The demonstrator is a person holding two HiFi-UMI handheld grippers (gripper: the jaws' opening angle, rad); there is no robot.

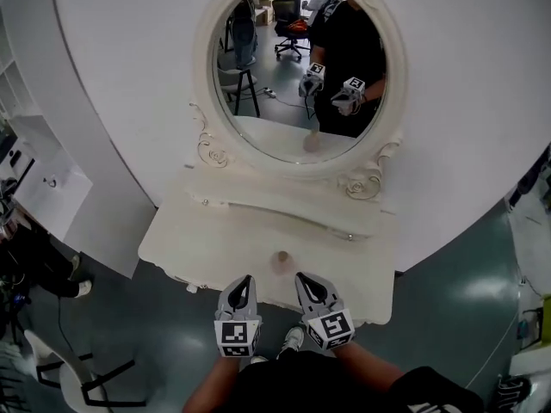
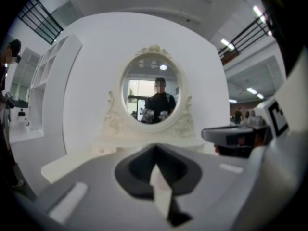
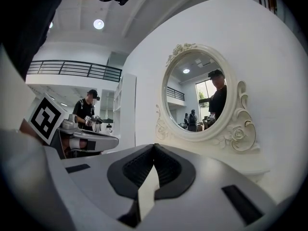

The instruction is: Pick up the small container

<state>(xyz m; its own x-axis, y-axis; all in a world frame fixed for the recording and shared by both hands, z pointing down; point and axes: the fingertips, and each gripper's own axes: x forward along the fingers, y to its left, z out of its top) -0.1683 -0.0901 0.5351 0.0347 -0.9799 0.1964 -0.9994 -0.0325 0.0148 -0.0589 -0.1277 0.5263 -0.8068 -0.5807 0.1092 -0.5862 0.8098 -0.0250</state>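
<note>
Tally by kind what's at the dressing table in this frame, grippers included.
dressing table: 1
mirror: 1
small container: 1
grippers: 2, left gripper and right gripper
Total: 5

On the dressing table (image 1: 185, 231), small container (image 1: 281, 260) before mirror (image 1: 267, 127).

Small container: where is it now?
Head view, centre: the small container sits on the vanity table near its front edge, just ahead of and between the left gripper and right gripper, below the oval mirror.
</note>
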